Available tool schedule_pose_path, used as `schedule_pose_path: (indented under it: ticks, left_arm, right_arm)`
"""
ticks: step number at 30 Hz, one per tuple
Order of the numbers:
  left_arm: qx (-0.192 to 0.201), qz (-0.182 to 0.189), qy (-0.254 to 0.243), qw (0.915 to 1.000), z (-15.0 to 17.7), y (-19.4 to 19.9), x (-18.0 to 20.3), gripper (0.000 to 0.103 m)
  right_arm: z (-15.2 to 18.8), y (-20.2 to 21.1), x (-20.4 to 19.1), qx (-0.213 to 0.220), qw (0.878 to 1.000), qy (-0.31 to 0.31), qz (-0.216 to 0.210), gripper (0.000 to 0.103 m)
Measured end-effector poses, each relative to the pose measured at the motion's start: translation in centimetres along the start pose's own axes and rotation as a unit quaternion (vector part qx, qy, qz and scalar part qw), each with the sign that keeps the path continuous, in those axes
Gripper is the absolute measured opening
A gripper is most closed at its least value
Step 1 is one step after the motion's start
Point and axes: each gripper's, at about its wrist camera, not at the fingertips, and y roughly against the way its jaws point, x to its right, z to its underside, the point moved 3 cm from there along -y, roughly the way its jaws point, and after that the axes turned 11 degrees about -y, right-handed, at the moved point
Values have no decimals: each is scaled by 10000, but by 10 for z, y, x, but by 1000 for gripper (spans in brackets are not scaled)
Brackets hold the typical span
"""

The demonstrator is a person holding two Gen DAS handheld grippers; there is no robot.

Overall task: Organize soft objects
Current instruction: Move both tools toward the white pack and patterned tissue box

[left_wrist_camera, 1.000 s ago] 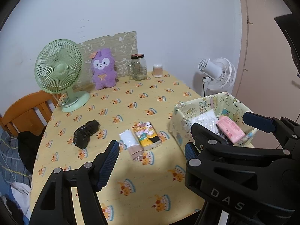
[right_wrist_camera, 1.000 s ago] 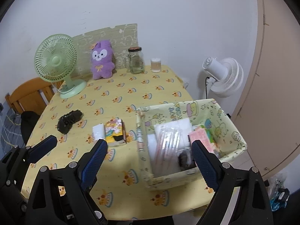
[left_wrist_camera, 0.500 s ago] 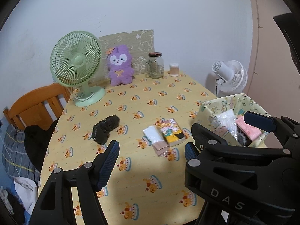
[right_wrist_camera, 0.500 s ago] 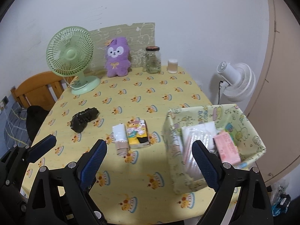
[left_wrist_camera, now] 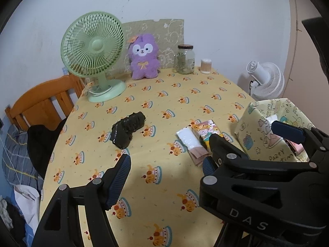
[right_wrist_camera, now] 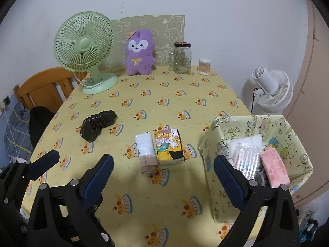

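Both wrist views looked forward and down over the near edge of the yellow table toward the back wall. The left view sat further left; the right view took in more of the fabric bin. Both shared the green fan, the purple plush and the jar.

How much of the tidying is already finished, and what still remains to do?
Done: the fabric bin already holds a pink pack and clear packets. In hand: nothing; both grippers are empty. Left: the tissue pack, white pack and black bundle on the table.
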Motion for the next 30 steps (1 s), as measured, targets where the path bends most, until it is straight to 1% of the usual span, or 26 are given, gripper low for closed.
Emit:
schedule_pose_path:
  ticks: [10,17,23,27,30]
  left_arm:
    - [-233,-37,-37,9997,5,-29,-18,75]
    - [-462,-102,-17,9989,7,-54,-32,75]
    - [-621,-89,-29,9980,11,-71,-40,75]
    - [-699,-56,79,9975,15,-81,-47,75]
    - [-791,-69,71,9968,18,-89,-49,75]
  right_arm:
    - [0,-37,-20,-285,9994,160,-141,102]
    - [0,-65,-31,-435,9987,131,-209,103]
    - [2,-89,-39,-674,9974,119,-238,103]
    - [4,-100,-42,-688,9972,74,-273,103]
    - [6,-110,-46,-807,9963,106,-260,103]
